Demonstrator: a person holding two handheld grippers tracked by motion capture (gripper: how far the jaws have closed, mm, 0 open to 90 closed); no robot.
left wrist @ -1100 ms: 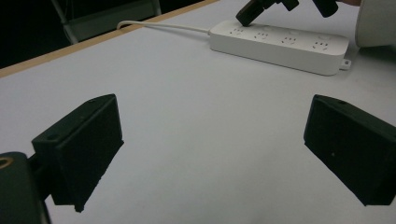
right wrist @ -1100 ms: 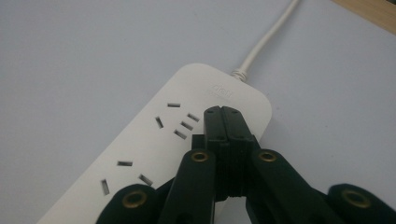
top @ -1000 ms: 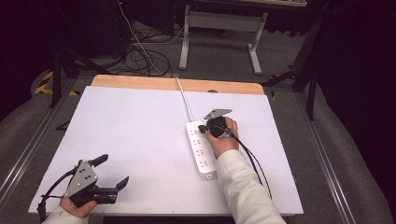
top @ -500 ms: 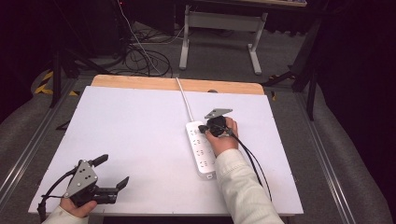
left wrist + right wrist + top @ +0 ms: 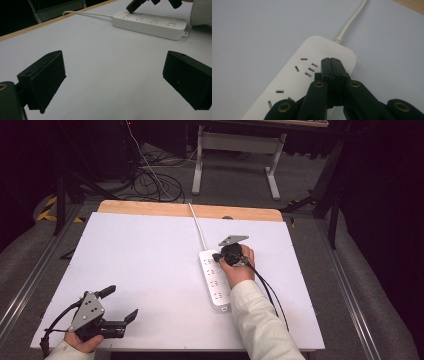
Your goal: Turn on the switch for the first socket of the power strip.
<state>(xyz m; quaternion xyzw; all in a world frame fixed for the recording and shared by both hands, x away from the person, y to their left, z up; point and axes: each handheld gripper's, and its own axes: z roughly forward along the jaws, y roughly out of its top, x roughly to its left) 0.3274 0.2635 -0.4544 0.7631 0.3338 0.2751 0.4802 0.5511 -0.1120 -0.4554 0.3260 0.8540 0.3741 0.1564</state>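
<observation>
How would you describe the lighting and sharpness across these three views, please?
High view: the table is evenly lit, the room beyond is dark. Left gripper view: the open left gripper looks soft up close, the power strip sharper. Right gripper view: the shut right gripper is sharp, with a bluish cast overall.

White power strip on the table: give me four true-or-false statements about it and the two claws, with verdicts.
1. The right claw is closed, tips pressing on the long white plastic power strip. True.
2. The left claw grips the strip's white cable. False: it is open over bare white table, far from the cable.
3. The strip's cable runs towards the table's far edge. True.
4. A plug sits in the sockets. False: the visible sockets are empty.
</observation>
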